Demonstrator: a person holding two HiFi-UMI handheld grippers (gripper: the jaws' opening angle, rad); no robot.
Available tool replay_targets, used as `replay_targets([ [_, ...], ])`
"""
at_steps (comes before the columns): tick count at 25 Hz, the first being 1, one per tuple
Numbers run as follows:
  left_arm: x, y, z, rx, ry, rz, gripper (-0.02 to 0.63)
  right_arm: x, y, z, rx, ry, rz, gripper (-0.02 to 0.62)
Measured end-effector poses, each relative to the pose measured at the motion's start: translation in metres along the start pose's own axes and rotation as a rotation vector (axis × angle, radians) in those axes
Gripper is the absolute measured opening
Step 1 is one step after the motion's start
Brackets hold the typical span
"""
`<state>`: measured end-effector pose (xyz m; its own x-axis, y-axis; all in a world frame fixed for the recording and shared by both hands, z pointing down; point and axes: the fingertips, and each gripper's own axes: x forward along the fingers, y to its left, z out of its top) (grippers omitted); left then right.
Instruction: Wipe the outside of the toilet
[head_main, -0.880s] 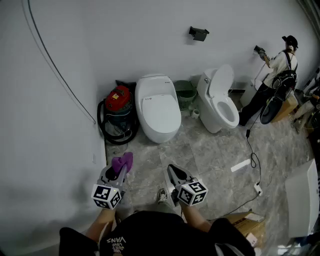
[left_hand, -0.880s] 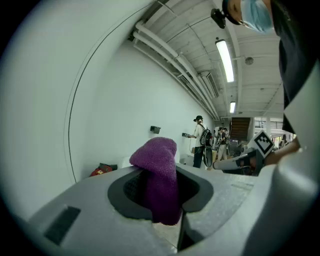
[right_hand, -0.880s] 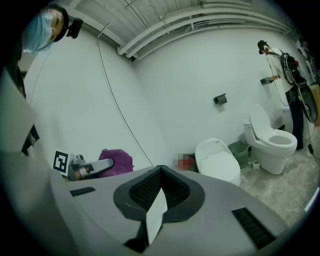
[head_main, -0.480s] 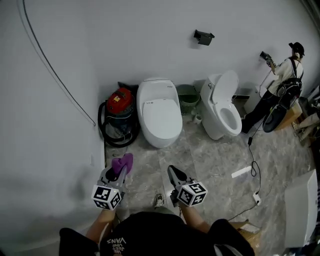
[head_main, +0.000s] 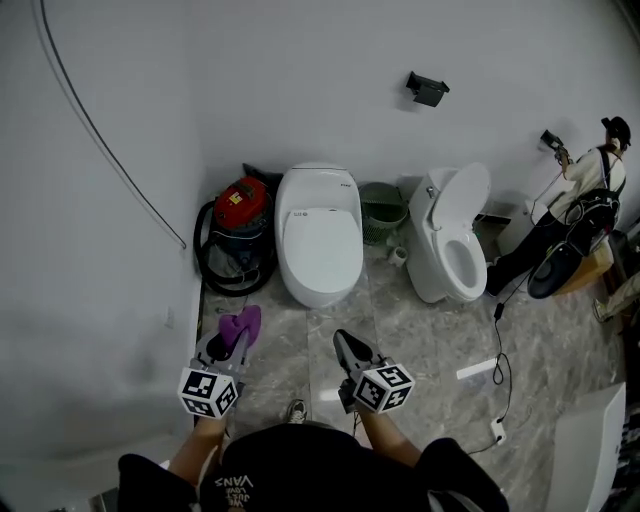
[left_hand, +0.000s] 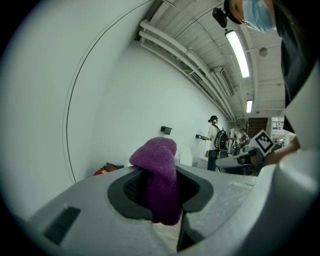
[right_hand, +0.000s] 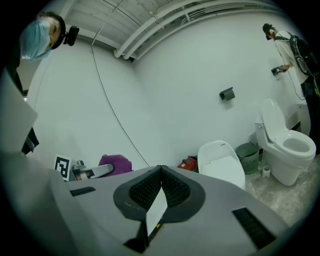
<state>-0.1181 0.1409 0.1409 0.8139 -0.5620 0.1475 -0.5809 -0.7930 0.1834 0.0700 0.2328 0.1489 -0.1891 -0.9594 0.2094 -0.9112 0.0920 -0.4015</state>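
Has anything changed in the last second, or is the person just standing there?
In the head view the closed toilet, open toilet and bystander slid down and right, and the shoe shifted left: the wearer seems to be stepping. The left gripper still clamps the cloth; the right gripper stays shut, empty.

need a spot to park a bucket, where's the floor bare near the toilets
Bare marble floor lies in front of the closed-lid toilet and open-lid toilet. Crowded: red vacuum left of them, green bin between them, cable at right.
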Motion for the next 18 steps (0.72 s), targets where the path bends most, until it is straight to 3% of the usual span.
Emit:
replay_targets([
  [5,0.015,-0.004,0.002,-0.005,0.005,0.061,0.094,0.006,-0.028,0.012,-0.057,0.047,0.019,0.000],
  [11,0.028,0.007,0.000,-0.007,0.034,0.098,0.094,0.020,-0.045,0.013,-0.019,0.055,0.027,0.000],
  [18,0.055,0.029,0.003,0.001,0.053,0.071,0.094,0.042,-0.056,0.016,0.008,0.049,-0.002,0.000],
])
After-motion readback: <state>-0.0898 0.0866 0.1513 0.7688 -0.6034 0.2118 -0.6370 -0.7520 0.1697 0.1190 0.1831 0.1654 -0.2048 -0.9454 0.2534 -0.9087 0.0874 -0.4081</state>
